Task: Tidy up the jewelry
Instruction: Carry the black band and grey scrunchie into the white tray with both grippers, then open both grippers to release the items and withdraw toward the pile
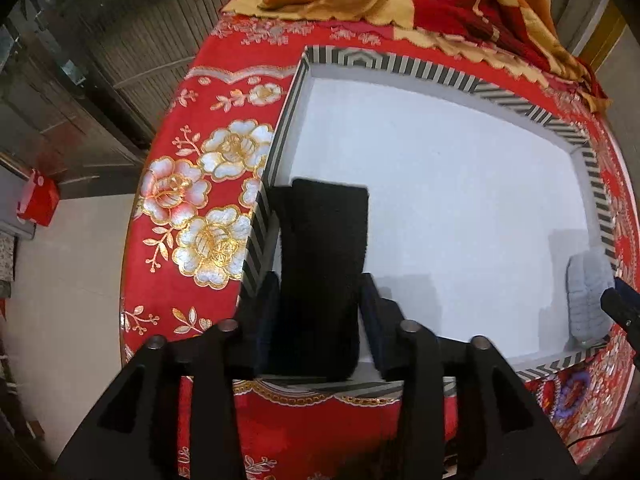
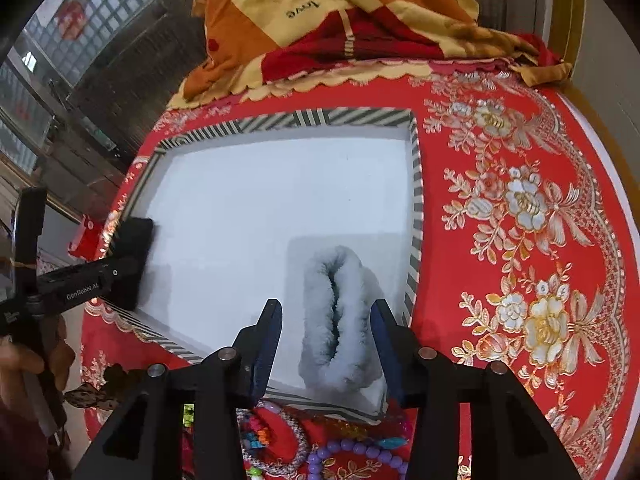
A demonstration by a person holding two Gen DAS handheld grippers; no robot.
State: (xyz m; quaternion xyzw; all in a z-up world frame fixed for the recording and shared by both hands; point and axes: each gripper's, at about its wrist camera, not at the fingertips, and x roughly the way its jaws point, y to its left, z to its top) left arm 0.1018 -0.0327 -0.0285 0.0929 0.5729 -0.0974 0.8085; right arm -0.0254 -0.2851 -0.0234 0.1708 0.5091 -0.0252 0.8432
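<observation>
A shallow white box (image 1: pixel 440 168) with a black-and-white striped rim lies on the red floral cloth; it also shows in the right wrist view (image 2: pixel 248 200). My left gripper (image 1: pixel 320 296) holds a black fuzzy band (image 1: pixel 324 248) between its fingers at the box's left near corner; this band shows in the right wrist view (image 2: pixel 134 256). My right gripper (image 2: pixel 326 324) is open around a grey-white fuzzy band (image 2: pixel 336 320) lying in the box's right near corner, also visible in the left wrist view (image 1: pixel 588 296). Beaded bracelets (image 2: pixel 348 452) lie on the cloth in front of the box.
A crumpled orange, red and cream blanket (image 2: pixel 328 20) lies behind the box. The red cloth (image 2: pixel 520 240) spreads wide to the right. A small red box (image 1: pixel 38 196) stands on the floor at left. A dark lacy piece (image 2: pixel 100 392) lies near the cloth's left edge.
</observation>
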